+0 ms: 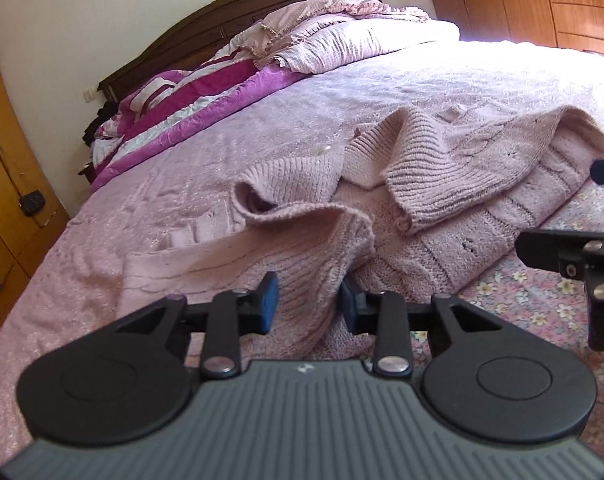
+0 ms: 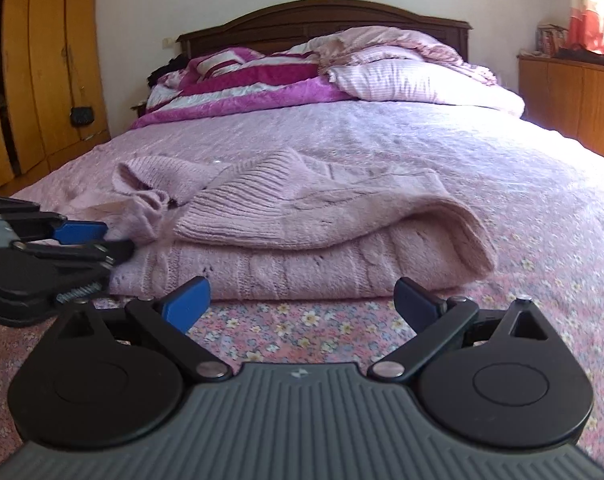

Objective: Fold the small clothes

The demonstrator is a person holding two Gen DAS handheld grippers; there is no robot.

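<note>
On the near part of a pale pink textured bedspread (image 2: 382, 140), a pale pink ribbed knit sweater (image 2: 302, 216) lies partly folded, its upper layer doubled over the lower one, and its near edge reaching onto a pink floral sheet (image 2: 281, 328). At the garment's left end, the left gripper (image 1: 309, 305) is pinched on a bunched fold of the knit, its blue pads (image 1: 269, 300) pressing the cloth from both sides. The right gripper (image 2: 299, 300) hovers just in front of the sweater's near edge, over the floral sheet, its jaws spread wide with nothing between them. From the right wrist view the left gripper (image 2: 101, 244) meets the sweater's left corner. Beyond the sweater, well apart, a magenta-and-white striped quilt (image 2: 241, 84) and pink checked pillows (image 2: 414, 76) are heaped against a dark wooden headboard (image 2: 322, 14).
</note>
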